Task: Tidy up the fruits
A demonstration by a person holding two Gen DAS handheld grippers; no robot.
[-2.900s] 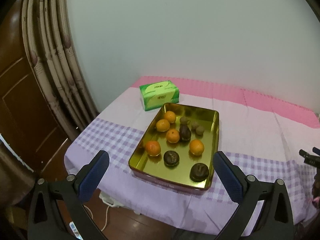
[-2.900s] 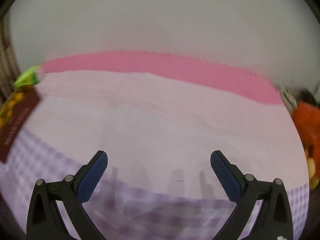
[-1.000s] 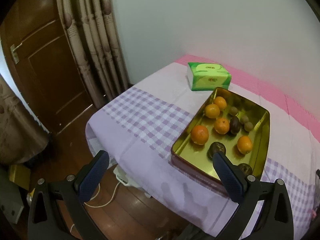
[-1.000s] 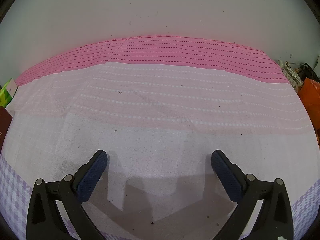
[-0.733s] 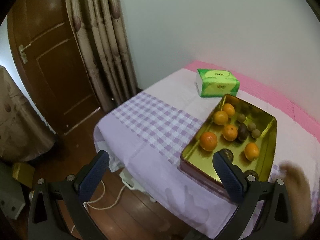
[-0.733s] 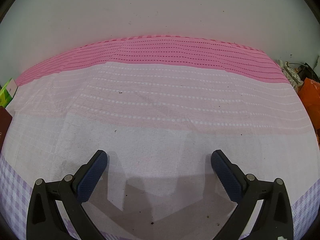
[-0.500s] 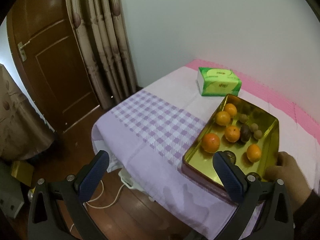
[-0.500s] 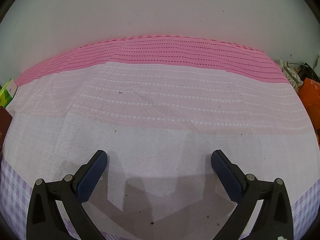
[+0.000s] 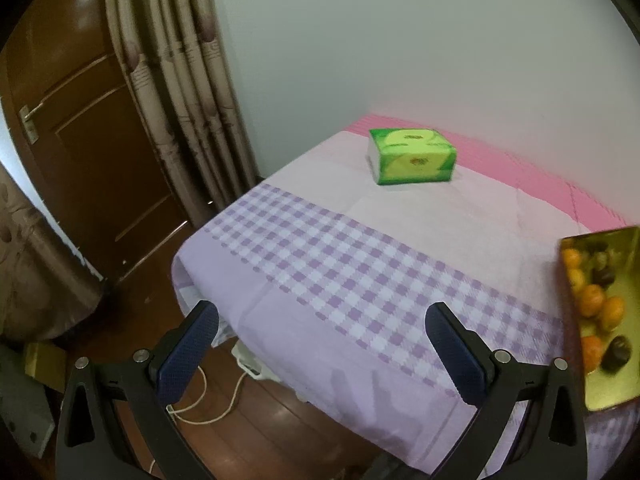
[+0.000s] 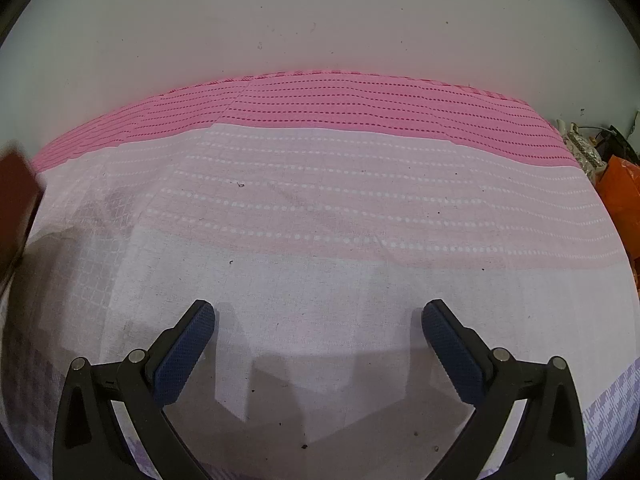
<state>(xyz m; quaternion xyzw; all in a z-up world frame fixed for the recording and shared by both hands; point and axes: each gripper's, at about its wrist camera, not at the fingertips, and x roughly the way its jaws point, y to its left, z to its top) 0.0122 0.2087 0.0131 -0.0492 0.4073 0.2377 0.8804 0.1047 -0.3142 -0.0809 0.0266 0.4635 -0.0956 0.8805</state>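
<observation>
Bedroom corner: pale wall, brown curtain [image 9: 180,92], wooden door [image 9: 80,140]. Bed [image 9: 360,264] under cloth, purple check near edge, pink band by wall. Gold tray [image 9: 612,392] at right margin of left wrist view, blurred; holds oranges [image 9: 592,300] mixed with dark fruits [image 9: 618,354], no grouping by kind discernible, so sorting looks incomplete. Green tissue box [image 9: 412,156] well apart from tray. Left gripper [image 9: 322,350] over bed corner, jaws spread, empty. Right gripper [image 10: 318,344] low over bare cloth, jaws spread, empty. Path to tray unobstructed.
</observation>
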